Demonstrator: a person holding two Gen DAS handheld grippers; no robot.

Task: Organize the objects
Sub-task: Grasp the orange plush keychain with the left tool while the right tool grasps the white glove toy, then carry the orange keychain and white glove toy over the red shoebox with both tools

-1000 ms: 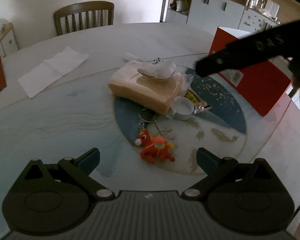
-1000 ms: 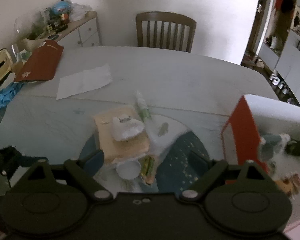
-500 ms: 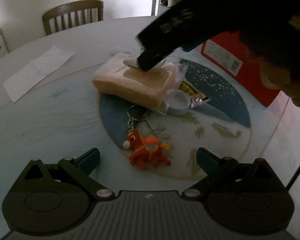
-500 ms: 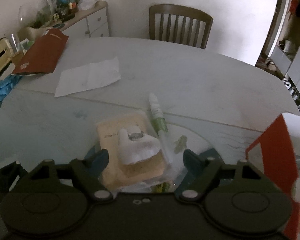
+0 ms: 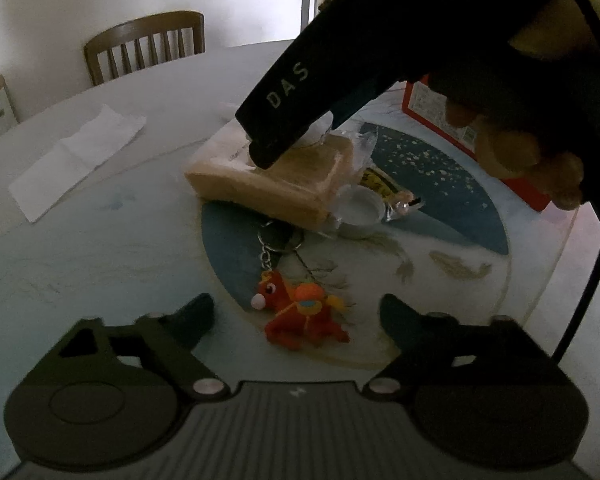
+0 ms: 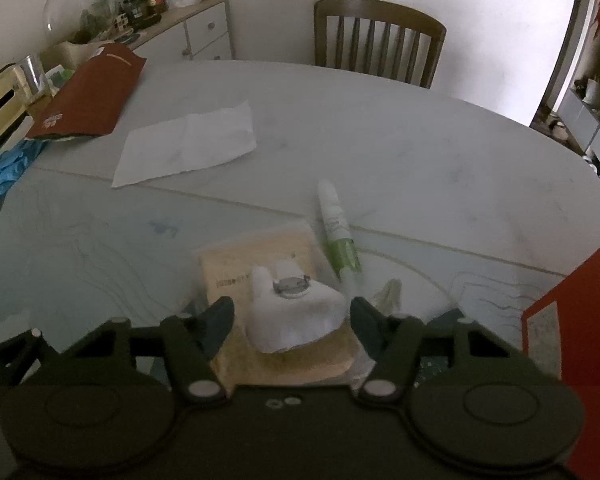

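Note:
A white fuzzy hair clip (image 6: 294, 318) lies on a tan tissue pack (image 6: 256, 264). My right gripper (image 6: 292, 318) is open, its fingers on either side of the clip; it shows from outside in the left wrist view (image 5: 284, 132). My left gripper (image 5: 296, 316) is open and empty, low over the table, with a red plush horse keychain (image 5: 300, 312) between its fingertips. The tissue pack (image 5: 268, 184) lies beyond the keychain. A green-and-white tube (image 6: 338, 232) lies right of the pack.
A red box (image 6: 576, 340) stands at the right. A small white cup (image 5: 358, 208) and a snack wrapper (image 5: 384, 192) lie by the pack. A white paper (image 6: 188, 142), a brown-red bag (image 6: 90, 98) and a chair (image 6: 378, 38) are farther back.
My right gripper has come down and forward over the tissue pack until its open fingers flank the white clip. My left gripper has shifted slightly closer to the keychain.

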